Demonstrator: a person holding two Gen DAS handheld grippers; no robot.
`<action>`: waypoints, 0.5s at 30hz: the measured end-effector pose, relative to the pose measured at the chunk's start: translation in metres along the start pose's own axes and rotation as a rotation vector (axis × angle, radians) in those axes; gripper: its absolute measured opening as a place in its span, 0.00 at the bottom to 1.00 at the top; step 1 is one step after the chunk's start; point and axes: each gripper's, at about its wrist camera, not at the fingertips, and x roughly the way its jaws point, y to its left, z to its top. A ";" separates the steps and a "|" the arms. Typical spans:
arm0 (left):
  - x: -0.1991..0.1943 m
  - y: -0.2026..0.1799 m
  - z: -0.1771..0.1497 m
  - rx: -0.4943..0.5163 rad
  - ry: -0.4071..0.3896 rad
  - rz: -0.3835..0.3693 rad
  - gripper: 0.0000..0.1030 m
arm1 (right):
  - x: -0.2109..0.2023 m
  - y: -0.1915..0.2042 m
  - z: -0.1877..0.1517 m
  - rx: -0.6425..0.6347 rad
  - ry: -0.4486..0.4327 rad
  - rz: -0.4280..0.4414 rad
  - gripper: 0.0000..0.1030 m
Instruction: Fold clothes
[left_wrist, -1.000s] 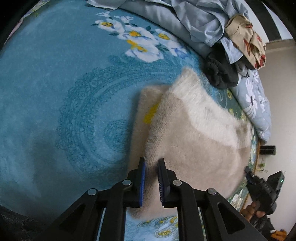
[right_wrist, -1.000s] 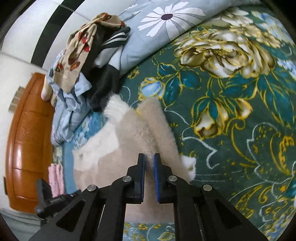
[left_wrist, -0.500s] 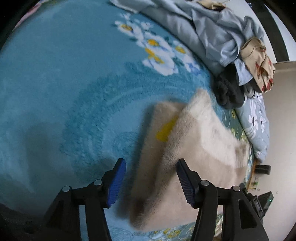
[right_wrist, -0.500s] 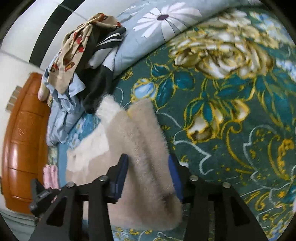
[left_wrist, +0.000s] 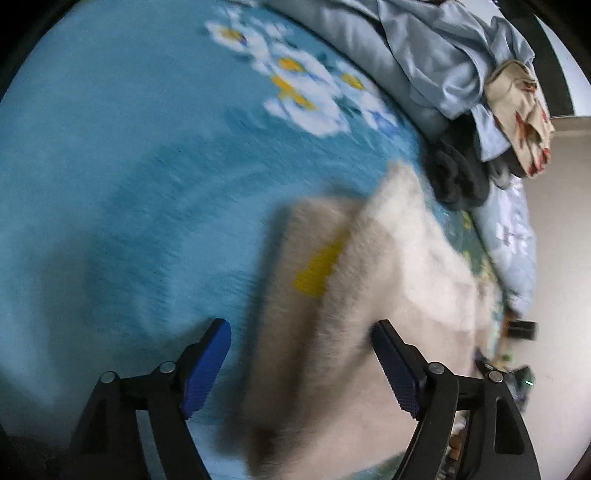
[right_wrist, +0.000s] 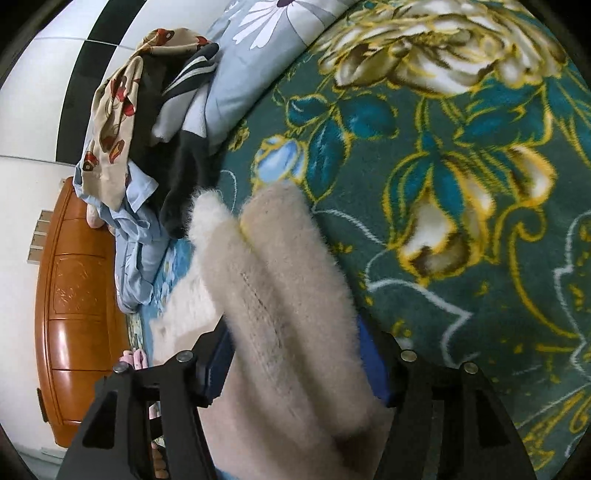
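Both claws stand with jaws apart: the left gripper (left_wrist: 301, 365) straddles the near edge of the fluffy cream-beige folded sweater (left_wrist: 354, 295), and the right gripper (right_wrist: 295, 365) brackets its thick fold (right_wrist: 284, 306) without pinching. The sweater lies lower centre on the teal flowered blanket (left_wrist: 129, 166). To finish this fold well, I'd back both claws straight off without snagging the pile. Motion blur smears the left view, the sweater's near end is cut off, and the heap of unfolded clothes (right_wrist: 147, 122), upper left, is too tangled to sort out.
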 end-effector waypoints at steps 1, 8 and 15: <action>0.003 0.000 0.000 -0.004 0.014 -0.020 0.79 | 0.001 0.000 0.000 0.002 -0.002 0.002 0.63; 0.002 0.005 -0.005 -0.029 0.022 -0.095 0.54 | -0.003 0.002 -0.006 0.015 -0.018 0.005 0.56; -0.016 -0.001 -0.008 -0.002 -0.027 -0.185 0.32 | -0.019 0.018 -0.008 0.008 -0.043 0.005 0.32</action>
